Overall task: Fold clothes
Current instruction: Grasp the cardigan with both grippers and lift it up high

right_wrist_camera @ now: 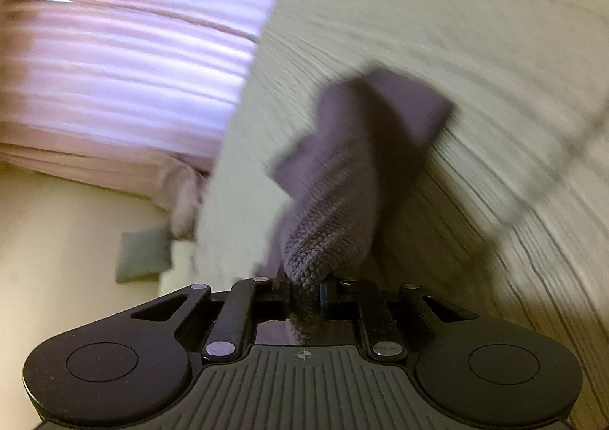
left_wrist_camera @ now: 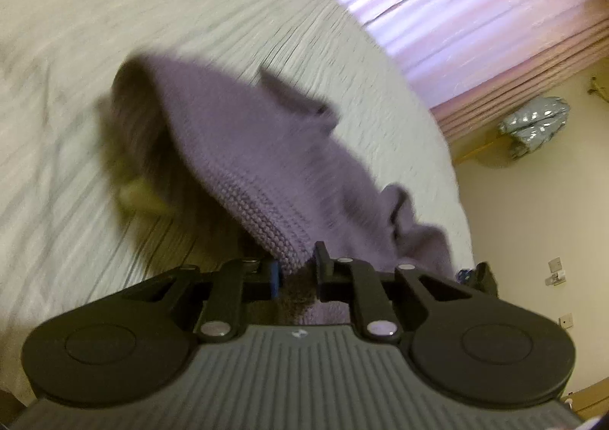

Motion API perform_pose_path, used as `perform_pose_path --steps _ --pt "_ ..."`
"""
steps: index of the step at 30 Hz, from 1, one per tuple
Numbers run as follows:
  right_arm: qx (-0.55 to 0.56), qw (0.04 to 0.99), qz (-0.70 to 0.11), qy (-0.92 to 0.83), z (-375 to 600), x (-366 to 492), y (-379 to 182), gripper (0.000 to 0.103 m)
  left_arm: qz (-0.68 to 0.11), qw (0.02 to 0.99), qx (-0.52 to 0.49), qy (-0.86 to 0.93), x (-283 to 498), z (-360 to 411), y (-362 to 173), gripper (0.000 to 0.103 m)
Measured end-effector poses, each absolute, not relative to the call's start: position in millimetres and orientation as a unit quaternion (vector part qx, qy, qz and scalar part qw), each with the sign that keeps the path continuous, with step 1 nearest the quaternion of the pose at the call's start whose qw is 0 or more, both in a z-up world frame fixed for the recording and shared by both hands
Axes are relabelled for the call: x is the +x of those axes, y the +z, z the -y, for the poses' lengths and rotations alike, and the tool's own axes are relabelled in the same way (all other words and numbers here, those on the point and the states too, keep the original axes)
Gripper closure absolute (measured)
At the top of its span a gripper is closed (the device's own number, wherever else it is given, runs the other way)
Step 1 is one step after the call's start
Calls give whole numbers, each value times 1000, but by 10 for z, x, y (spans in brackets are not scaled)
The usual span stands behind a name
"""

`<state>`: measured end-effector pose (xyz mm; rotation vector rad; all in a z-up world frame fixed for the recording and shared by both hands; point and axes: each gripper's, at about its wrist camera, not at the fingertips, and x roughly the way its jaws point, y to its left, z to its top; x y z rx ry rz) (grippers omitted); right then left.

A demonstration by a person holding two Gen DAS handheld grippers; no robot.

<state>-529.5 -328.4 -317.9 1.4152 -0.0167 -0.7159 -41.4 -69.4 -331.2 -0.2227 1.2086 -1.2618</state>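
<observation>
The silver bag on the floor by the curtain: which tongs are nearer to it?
Left, as far as the views show. The silver bag lies beyond the bed's edge from the left tongs, which pinch the purple knit. The right tongs pinch it too, bag unseen.

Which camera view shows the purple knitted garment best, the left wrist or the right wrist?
The left wrist view: the purple knitted garment spreads broadly across the bed, from the left gripper outward, though blurred. In the right wrist view, only a narrow bunched strip shows, pinched in the right gripper.
</observation>
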Motion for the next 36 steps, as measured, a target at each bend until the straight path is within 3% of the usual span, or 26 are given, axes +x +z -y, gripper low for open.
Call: perform_pose_path --steps 8,18,27,36 --pt "557 772 82 -296 3440 -5286 -1941 93 -416 685 -116 -587 -276 615 -2056 93" --pt "461 846 119 -239 3117 -5201 -763 93 -273 719 -144 -623 -395 227 -681 93" --pt "367 896 131 -212 2643 -5349 -76 93 -199 725 -152 -642 -771 -276 9 93" --pt "335 910 110 -218 2220 -5591 113 93 -179 713 -125 -667 -1074 -656 346 92"
